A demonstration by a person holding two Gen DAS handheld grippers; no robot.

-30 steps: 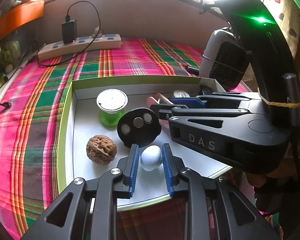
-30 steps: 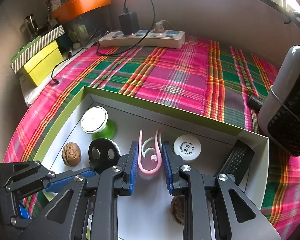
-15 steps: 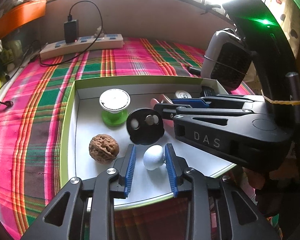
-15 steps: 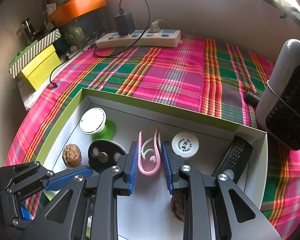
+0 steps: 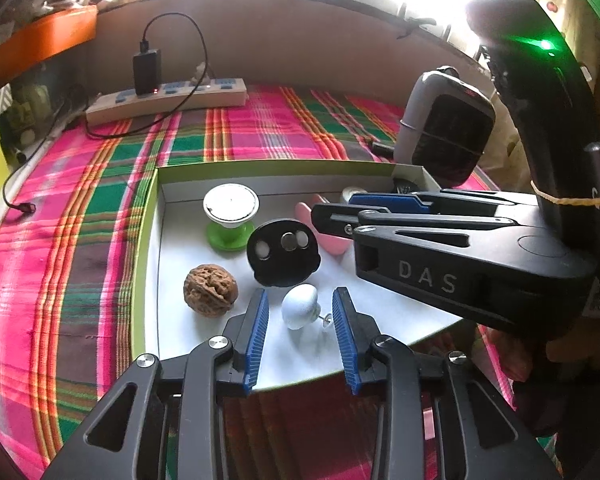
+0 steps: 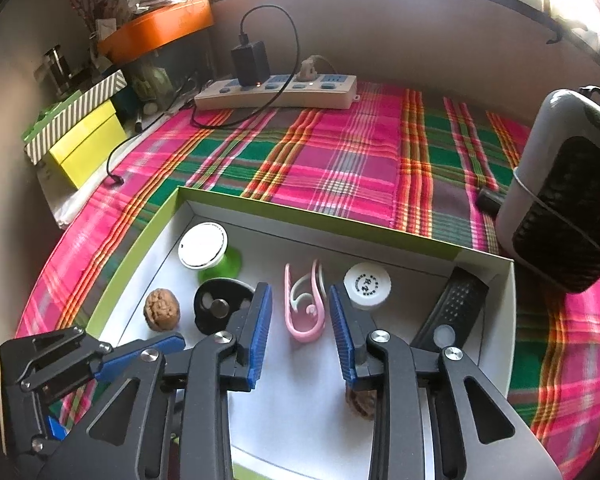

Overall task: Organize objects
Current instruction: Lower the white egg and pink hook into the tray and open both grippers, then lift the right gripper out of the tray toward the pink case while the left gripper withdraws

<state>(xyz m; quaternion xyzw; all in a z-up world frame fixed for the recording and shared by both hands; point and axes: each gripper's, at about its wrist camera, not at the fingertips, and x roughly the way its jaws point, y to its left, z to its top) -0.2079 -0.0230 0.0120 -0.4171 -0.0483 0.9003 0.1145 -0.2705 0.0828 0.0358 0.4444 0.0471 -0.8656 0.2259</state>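
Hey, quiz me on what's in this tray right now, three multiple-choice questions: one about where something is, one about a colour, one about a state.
1. What lies between the right claw's pads?
A. the walnut
B. the pink clip
C. the white cap

2. What colour is the base of the white-topped spool?
A. orange
B. blue
C. green

3. How does the white knob stand to the left claw?
A. squeezed between the pads
B. between the pads, untouched
C. outside the tray

Answers:
1 B: the pink clip sits in the gap, with the white cap off to the side.
2 C: the spool flares into a green foot.
3 B: tray floor shows on both sides of the white knob.
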